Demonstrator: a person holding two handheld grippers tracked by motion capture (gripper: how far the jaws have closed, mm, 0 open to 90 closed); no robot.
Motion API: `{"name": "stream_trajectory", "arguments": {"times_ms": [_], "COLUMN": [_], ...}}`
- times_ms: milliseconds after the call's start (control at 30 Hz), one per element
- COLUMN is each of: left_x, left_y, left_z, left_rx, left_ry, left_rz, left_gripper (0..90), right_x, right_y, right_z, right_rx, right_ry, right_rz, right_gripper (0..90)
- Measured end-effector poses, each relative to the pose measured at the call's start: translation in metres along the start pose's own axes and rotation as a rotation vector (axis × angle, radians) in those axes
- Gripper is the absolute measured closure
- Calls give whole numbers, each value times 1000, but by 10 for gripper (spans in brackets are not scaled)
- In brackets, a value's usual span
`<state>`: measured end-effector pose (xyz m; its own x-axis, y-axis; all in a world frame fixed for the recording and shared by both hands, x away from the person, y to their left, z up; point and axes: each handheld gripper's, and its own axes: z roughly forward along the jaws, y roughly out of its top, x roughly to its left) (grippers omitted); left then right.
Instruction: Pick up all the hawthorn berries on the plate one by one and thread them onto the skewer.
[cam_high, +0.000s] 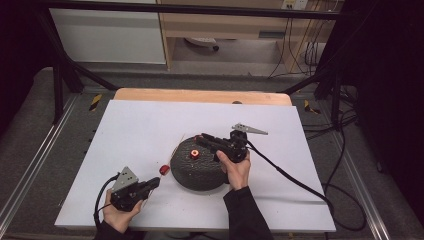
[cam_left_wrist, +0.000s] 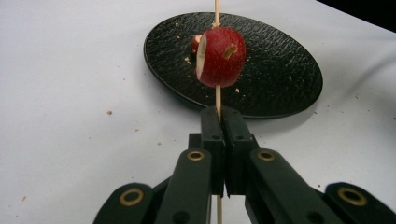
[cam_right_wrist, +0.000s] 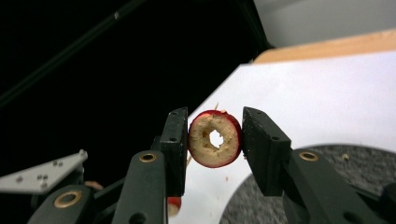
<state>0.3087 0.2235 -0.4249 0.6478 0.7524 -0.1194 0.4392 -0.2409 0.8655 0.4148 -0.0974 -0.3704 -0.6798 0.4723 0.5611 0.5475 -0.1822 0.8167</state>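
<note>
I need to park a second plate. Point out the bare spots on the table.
The white table sheet is bare along its far edge and down the left, beyond the black plate. The right side, past the right tool, is crossed by its cable. The near-left corner is crowded: left tool, skewer.

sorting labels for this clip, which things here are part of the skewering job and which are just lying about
In the job:
- left gripper, shut on the wooden skewer
- red fruit piece threaded on that skewer
- right gripper, shut on the cored fruit ring
- black plate

Lying about:
- crumbs on the white table cover
- cables on the floor
</note>
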Motion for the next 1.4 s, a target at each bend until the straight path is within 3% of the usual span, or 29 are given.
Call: {"name": "stream_trajectory", "arguments": {"times_ms": [300, 667, 1033, 1400], "left_x": [-3, -9, -15, -16], "left_y": [1, 2, 3, 3], "left_z": [-1, 0, 5, 6], "left_rx": [-13, -23, -16, -15], "left_ry": [-11, -31, -47, -52], "left_rz": [-5, -1, 10, 12], "left_gripper": [885, 885, 885, 885], "right_x": [-3, -10, -12, -14], "right_y": [-3, -7, -14, -16], "right_z": [4, 12, 17, 20], "right_rx": [-143, -234, -278, -280], "right_ry": [5, 17, 24, 24], "right_rz": [12, 32, 20, 24], "right_gripper": [626, 627, 627, 628]}}
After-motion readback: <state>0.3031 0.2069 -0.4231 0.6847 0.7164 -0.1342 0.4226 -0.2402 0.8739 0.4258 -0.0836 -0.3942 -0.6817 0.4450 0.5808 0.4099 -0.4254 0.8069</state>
